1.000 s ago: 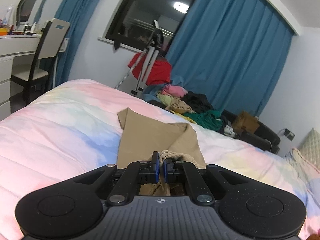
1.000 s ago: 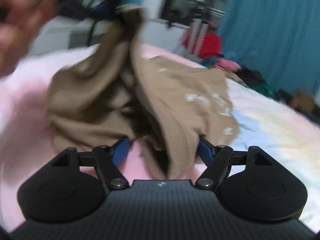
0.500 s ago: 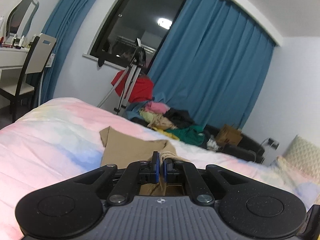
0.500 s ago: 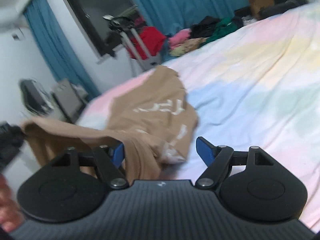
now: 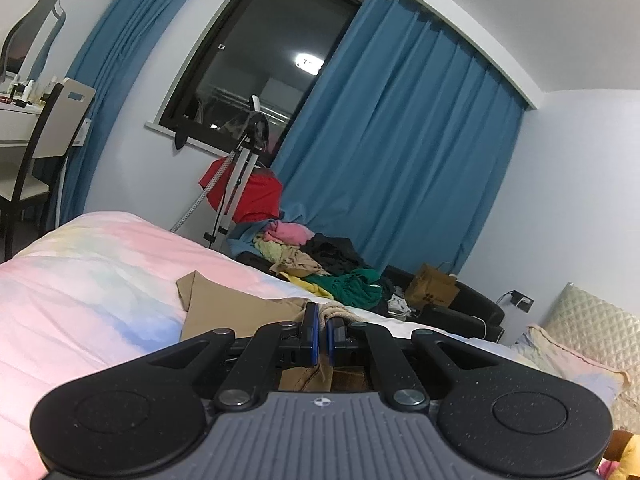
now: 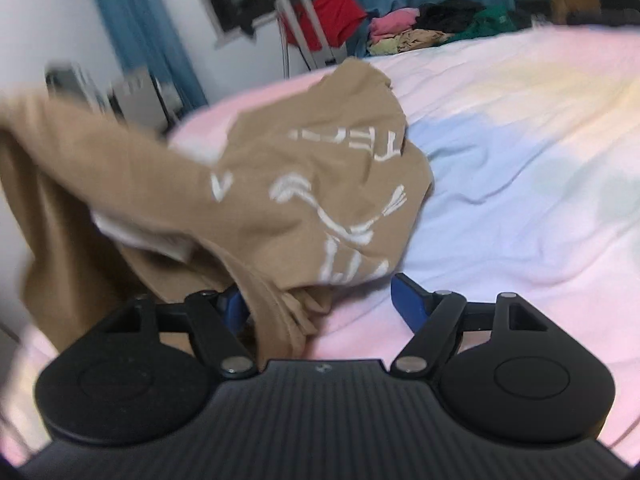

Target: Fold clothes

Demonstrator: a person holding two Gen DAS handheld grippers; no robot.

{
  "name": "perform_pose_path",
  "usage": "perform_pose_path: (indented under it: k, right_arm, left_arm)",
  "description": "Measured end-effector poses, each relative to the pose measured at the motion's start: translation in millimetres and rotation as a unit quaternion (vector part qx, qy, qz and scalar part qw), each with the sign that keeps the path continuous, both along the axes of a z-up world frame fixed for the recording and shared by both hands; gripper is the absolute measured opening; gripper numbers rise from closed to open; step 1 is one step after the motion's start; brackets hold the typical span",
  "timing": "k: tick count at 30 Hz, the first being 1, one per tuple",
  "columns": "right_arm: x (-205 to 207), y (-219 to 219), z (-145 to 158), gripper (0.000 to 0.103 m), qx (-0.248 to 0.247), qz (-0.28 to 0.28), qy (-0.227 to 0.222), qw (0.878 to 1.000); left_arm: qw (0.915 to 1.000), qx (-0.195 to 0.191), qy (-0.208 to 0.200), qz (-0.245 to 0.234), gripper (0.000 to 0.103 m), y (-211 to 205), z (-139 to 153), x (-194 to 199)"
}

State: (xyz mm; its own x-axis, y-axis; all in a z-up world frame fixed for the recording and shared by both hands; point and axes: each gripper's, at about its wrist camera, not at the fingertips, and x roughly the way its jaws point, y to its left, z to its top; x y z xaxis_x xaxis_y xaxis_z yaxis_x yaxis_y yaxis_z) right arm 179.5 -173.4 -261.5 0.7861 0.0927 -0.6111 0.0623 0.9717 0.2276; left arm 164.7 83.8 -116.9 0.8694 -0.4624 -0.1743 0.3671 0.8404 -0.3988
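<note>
A tan T-shirt (image 6: pixel 304 184) with white lettering lies bunched on the pastel bed cover (image 6: pixel 520 160). One part of it is stretched up and off to the left. My left gripper (image 5: pixel 319 328) is shut on a bunched edge of the shirt (image 5: pixel 240 312), and the rest trails away over the bed. My right gripper (image 6: pixel 318 296) is open with its blue pads wide apart. A fold of the shirt hangs down between them beside the left finger (image 6: pixel 234 304), and nothing presses on it. The right wrist view is blurred.
Beyond the bed's far edge lies a heap of mixed clothes (image 5: pixel 320 260). A tripod stand (image 5: pixel 240 168) with a red garment (image 5: pixel 256 196) is by the window. A chair (image 5: pixel 52 128) and a desk stand at the left. A quilted pillow (image 5: pixel 592 332) lies at the right.
My left gripper has risen and tipped upward, still shut on the shirt's edge. My right gripper has rolled and swung across, so the shirt's printed side and the bed now show.
</note>
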Motion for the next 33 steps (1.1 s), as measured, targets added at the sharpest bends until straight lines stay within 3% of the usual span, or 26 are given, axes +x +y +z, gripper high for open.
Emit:
perform_pose_path:
  k: [3, 4, 5, 7, 9, 13, 16, 20, 21, 24, 27, 30, 33]
  right_arm:
    - [-12, -11, 5, 0.073, -0.007, -0.041, -0.019, 0.999]
    - [-17, -16, 8, 0.065, -0.003, -0.058, -0.028, 0.998]
    - [-22, -24, 13, 0.057, 0.012, -0.063, -0.044, 0.997]
    - [-31, -37, 22, 0.016, 0.047, -0.066, -0.080, 0.994]
    - [-38, -41, 31, 0.007, 0.069, -0.061, -0.114, 0.989]
    - [-45, -26, 46, 0.007, 0.027, -0.024, -0.150, 0.988]
    - [-48, -15, 52, 0.007, 0.014, -0.001, -0.161, 0.987]
    - [-48, -8, 54, 0.007, 0.015, 0.025, -0.160, 0.987]
    - [-48, -8, 54, 0.007, 0.015, 0.027, -0.159, 0.987]
    - [-46, -8, 56, 0.007, 0.025, 0.033, -0.154, 0.987]
    - [-37, -12, 58, 0.007, 0.040, 0.039, -0.152, 0.987]
    - [-31, -16, 58, 0.007, 0.063, 0.039, -0.148, 0.986]
    - [-26, -23, 58, 0.007, 0.087, 0.037, -0.143, 0.985]
  left_arm:
    - [0.9999, -0.003, 0.012, 0.012, 0.004, 6, 0, 1]
    - [0.9997, -0.003, 0.022, 0.011, 0.004, 7, -1, 3]
    - [0.9994, -0.002, 0.032, 0.011, 0.004, 9, -3, 5]
    - [0.9977, 0.019, 0.064, 0.013, 0.005, 6, -11, 12]
    - [0.9940, 0.045, 0.098, 0.016, 0.005, 2, -21, 19]
    - [0.9852, 0.076, 0.154, 0.008, 0.005, 1, -37, 29]
    - [0.9781, 0.103, 0.181, -0.004, 0.014, -1, -46, 29]
    - [0.9697, 0.137, 0.202, -0.012, 0.040, -4, -53, 18]
    - [0.9673, 0.148, 0.206, -0.011, 0.052, -4, -53, 12]
    - [0.9612, 0.187, 0.203, -0.004, 0.060, -4, -52, 3]
    - [0.9611, 0.200, 0.189, 0.022, 0.063, 4, -46, -14]
    - [0.9669, 0.217, 0.134, 0.010, 0.071, -1, -34, -33]
    - [0.9598, 0.271, 0.067, -0.028, 0.077, -30, -29, -49]
